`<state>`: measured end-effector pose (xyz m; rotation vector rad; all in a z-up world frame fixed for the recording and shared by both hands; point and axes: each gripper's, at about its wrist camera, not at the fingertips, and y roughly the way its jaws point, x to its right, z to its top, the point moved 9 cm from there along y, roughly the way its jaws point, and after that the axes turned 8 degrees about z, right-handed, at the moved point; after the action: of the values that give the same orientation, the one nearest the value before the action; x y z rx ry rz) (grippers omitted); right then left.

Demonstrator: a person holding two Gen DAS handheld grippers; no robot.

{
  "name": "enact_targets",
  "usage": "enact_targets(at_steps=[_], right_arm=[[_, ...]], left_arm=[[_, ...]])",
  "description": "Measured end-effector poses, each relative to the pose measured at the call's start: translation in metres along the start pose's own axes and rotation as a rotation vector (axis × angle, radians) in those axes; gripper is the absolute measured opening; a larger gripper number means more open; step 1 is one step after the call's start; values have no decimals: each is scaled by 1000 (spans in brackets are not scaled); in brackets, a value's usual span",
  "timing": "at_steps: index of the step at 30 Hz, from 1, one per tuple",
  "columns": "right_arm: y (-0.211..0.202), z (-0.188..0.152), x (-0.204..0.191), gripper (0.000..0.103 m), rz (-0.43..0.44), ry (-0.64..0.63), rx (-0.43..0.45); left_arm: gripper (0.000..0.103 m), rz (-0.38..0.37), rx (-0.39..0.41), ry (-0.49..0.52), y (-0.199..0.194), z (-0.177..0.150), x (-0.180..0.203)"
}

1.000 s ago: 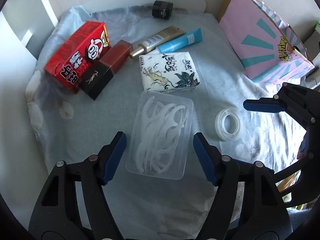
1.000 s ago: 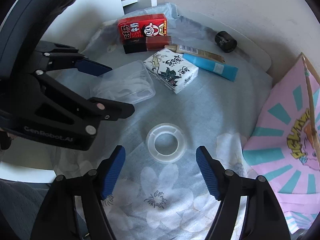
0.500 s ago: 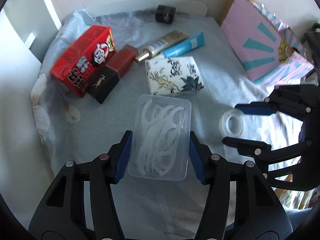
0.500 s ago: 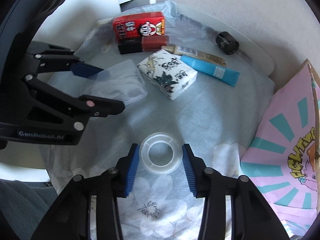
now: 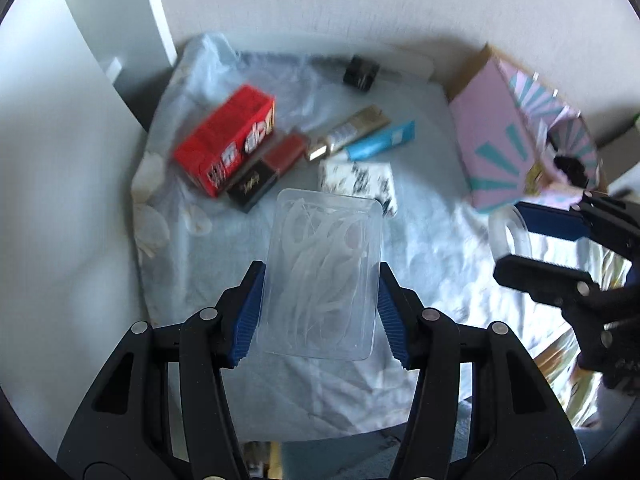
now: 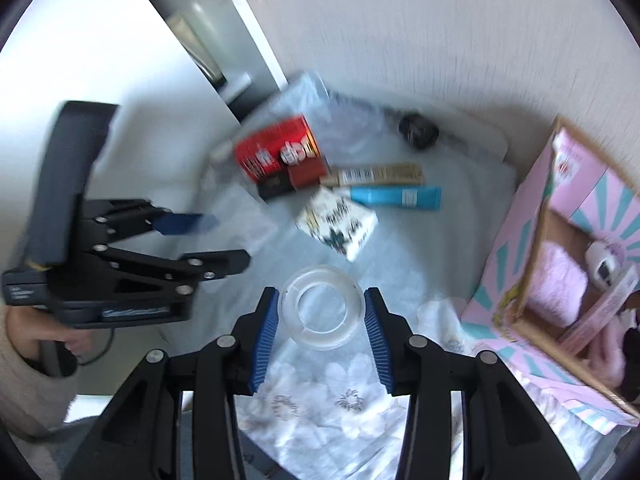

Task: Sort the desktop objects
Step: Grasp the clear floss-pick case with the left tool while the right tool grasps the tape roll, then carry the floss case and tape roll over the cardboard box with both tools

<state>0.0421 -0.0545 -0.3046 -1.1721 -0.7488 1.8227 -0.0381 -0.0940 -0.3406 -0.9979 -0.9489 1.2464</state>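
Observation:
My left gripper is shut on a clear plastic box of white floss picks and holds it above the cloth-covered desk. My right gripper is shut on a clear tape roll, also lifted. The right gripper shows in the left wrist view at the right, with the tape roll between its pads. The left gripper shows in the right wrist view at the left, the box a faint blur in it.
On the cloth lie a red carton, a dark red and black box, a gold tube, a blue tube, a patterned tissue pack and a black cap. An open pink box with pink plush items stands right.
Both grippers have closed on their objects and lifted them off the cloth. The views have pulled back and up; the desk looks farther away.

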Motion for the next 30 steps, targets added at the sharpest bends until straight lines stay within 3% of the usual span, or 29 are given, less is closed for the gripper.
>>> enact_targets(at_steps=[2, 3, 5, 11, 17, 20, 24, 30], right_arm=[[-16, 6, -9, 40, -7, -18, 22], [-25, 11, -8, 40, -45, 40, 73], [-43, 17, -9, 40, -36, 52, 102], [-87, 17, 23, 40, -65, 122, 191], [-132, -2, 75, 40, -191, 211, 244], [-151, -15, 105, 40, -242, 264, 269], [-172, -40, 143, 40, -339, 314, 267], [-176, -73, 199, 40, -456, 366, 169]], left_arm=[[51, -25, 51, 0, -13, 11, 9], [51, -45, 61, 10, -19, 16, 15], [51, -46, 89, 29, -30, 25, 25], [51, -73, 161, 115, -68, 55, 67], [51, -172, 192, 241, -89, 91, 150], [51, -216, 160, 290, -83, 108, 203], [51, -187, 138, 368, -64, 118, 255], [51, -59, 129, 493, -21, 119, 299]])
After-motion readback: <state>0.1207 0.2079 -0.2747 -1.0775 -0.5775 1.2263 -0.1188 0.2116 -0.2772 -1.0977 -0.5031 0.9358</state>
